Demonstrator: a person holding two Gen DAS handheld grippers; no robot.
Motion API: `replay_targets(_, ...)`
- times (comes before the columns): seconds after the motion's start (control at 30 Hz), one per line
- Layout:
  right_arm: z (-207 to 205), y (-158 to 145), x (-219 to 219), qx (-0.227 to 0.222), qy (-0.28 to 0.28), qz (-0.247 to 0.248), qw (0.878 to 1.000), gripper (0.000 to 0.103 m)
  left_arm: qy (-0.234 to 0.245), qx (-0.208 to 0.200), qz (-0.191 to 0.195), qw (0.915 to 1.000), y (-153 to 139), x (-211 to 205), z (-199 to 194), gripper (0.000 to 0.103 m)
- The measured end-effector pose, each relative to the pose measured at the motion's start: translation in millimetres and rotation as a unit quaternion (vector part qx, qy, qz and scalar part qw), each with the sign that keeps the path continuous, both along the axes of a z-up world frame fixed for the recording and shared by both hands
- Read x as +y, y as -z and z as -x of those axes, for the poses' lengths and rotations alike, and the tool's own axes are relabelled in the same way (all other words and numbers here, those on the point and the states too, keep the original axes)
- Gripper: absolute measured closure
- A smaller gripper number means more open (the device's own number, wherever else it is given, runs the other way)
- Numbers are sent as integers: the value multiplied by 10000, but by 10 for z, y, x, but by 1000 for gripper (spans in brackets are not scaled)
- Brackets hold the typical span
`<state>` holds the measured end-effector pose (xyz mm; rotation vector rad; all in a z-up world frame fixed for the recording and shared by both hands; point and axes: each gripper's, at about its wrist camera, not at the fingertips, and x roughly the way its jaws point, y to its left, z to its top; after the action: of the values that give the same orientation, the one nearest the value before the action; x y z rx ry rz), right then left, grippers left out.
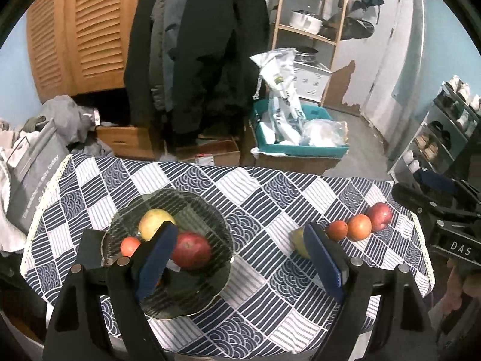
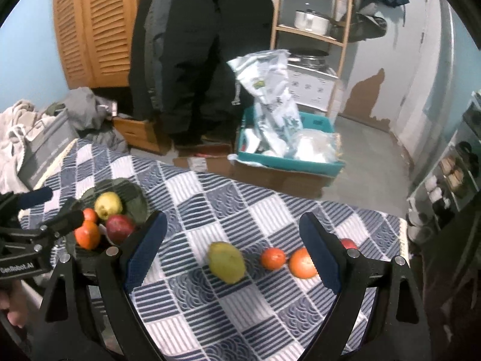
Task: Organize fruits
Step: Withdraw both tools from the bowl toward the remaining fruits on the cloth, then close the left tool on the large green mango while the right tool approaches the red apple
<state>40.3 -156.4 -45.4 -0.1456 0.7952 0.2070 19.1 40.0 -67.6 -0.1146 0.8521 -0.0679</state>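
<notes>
Both tongs, left [image 1: 240,258] and right [image 2: 233,249], are gaping empty; four fruits are sitting right of the bowl [image 1: 192,201].

The tablecloth [image 1: 270,186] was checked in navy and white, its squares filled with stripes or wave arcs, edged in cream trim. The bowl [image 1: 192,201] was dark smoky glass with fine ribs. In it lay a yellow pear [image 1: 153,221], a dark red apple [image 1: 192,249] and an orange-red tangerine [image 1: 129,245]. On the cloth sat a yellow-green lemon [image 2: 227,261], two orange fruits [image 2: 273,258] and a red apple [image 1: 380,215]. Both grippers were black with blue pads [image 1: 323,258].
</notes>
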Motion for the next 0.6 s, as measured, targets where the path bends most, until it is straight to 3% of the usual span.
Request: replay_targets(0.6, 117, 90, -790, 28, 644, 29, 9979, 14, 583, 109, -79, 9982, -12, -725, -147, 16)
